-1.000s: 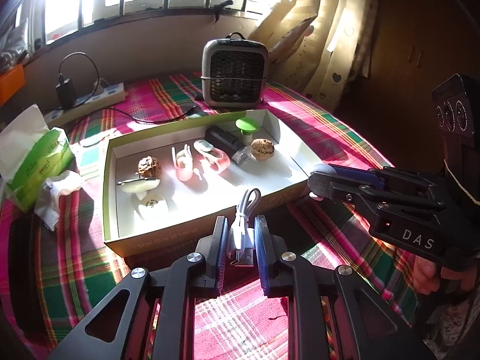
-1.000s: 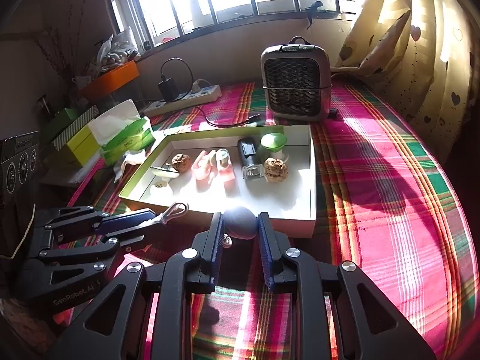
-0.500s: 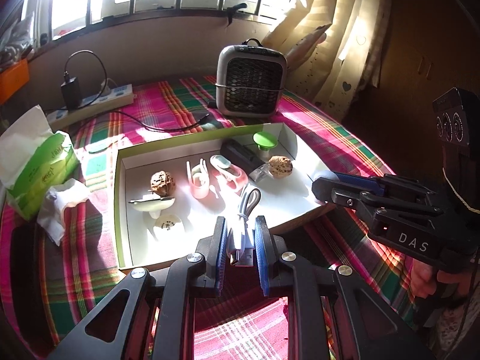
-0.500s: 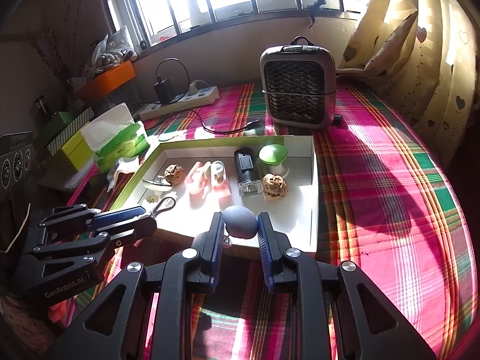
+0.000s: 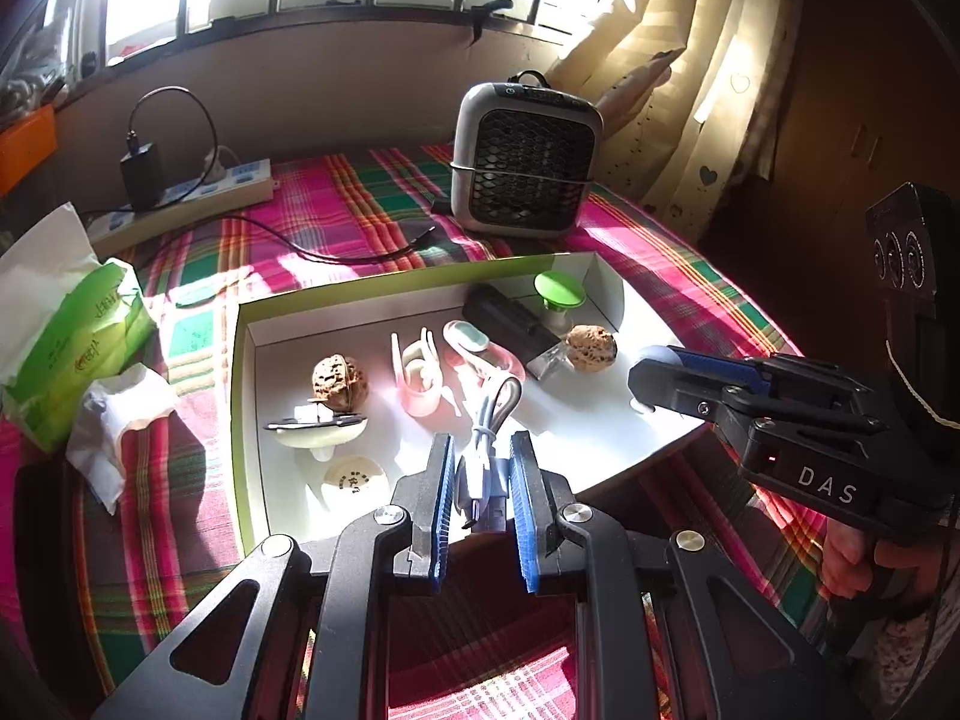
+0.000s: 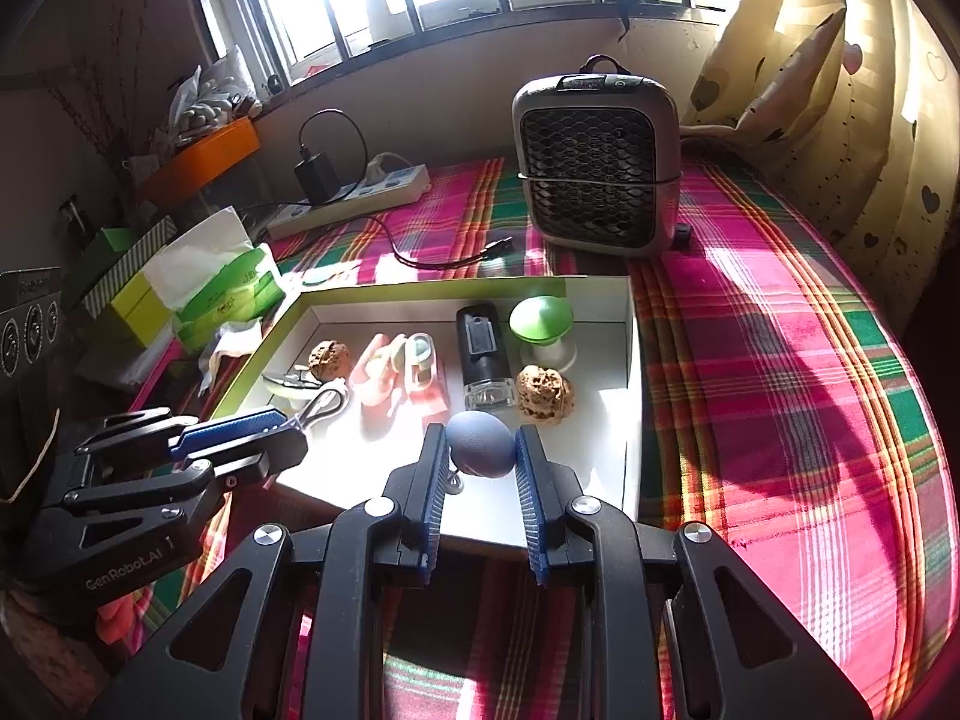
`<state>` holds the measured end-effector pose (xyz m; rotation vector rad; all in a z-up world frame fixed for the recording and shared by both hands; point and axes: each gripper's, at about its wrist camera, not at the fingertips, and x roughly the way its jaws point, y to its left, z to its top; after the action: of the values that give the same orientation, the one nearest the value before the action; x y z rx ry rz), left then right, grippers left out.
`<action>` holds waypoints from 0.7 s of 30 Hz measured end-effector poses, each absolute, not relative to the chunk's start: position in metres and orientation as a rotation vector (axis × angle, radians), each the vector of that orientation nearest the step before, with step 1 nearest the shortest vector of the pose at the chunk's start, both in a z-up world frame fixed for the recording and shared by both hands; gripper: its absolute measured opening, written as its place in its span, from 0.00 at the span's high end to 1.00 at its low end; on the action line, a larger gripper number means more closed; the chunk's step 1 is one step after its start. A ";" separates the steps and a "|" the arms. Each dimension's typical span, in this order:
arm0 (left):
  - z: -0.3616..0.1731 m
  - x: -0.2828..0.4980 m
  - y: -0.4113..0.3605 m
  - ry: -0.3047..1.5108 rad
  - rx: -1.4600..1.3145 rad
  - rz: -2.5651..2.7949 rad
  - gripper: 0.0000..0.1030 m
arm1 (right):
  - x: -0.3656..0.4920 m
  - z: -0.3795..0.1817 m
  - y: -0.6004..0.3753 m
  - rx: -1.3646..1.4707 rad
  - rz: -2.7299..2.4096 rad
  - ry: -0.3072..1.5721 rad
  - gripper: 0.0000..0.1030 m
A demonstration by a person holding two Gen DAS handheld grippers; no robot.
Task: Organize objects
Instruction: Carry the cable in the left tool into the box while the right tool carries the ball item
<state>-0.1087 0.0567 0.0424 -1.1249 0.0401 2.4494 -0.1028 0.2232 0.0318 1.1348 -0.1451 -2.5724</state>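
A shallow white box with a green rim [image 5: 240, 372] [image 6: 633, 372] lies on the plaid cloth. Inside it are two walnuts [image 5: 339, 383] [image 6: 545, 401], pink clips [image 5: 420, 375], a black device [image 5: 510, 324] and a green-capped piece [image 5: 559, 291]. My left gripper [image 5: 478, 495] is shut on a coiled grey USB cable [image 5: 487, 429], held over the box's near edge. In the right wrist view my right gripper [image 6: 480, 465] is shut on a round grey-blue object [image 6: 480, 443], also above the near part of the box. Each gripper shows in the other's view.
A small grey heater [image 5: 525, 159] [image 6: 597, 159] stands behind the box. A power strip with a black charger [image 5: 180, 195] lies at the back left. A green tissue pack [image 5: 72, 336] and crumpled tissue [image 5: 120, 420] sit left of the box. Curtains hang at the right.
Both grippers have moved forward toward the box, which now looks nearer and lies under their tips. The grips on the cable and the round object are unchanged.
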 end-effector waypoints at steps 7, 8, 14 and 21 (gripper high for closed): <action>0.034 -0.118 0.054 0.020 -1.163 2.445 0.84 | -0.112 0.028 0.218 1.151 -2.556 -0.139 0.77; 0.033 -0.119 0.054 0.019 -1.166 2.442 0.84 | -0.113 0.027 0.218 1.154 -2.554 -0.140 0.77; 0.027 -0.123 0.056 0.027 -1.185 2.435 0.84 | -0.118 0.021 0.216 1.181 -2.545 -0.129 0.77; 0.021 -0.129 0.057 0.032 -1.205 2.428 0.84 | -0.124 0.014 0.214 1.211 -2.538 -0.115 0.77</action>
<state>-0.1287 0.0570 0.0208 -1.2052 0.0321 2.4276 -0.1245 0.2144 0.0140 1.2115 -0.1151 -2.5378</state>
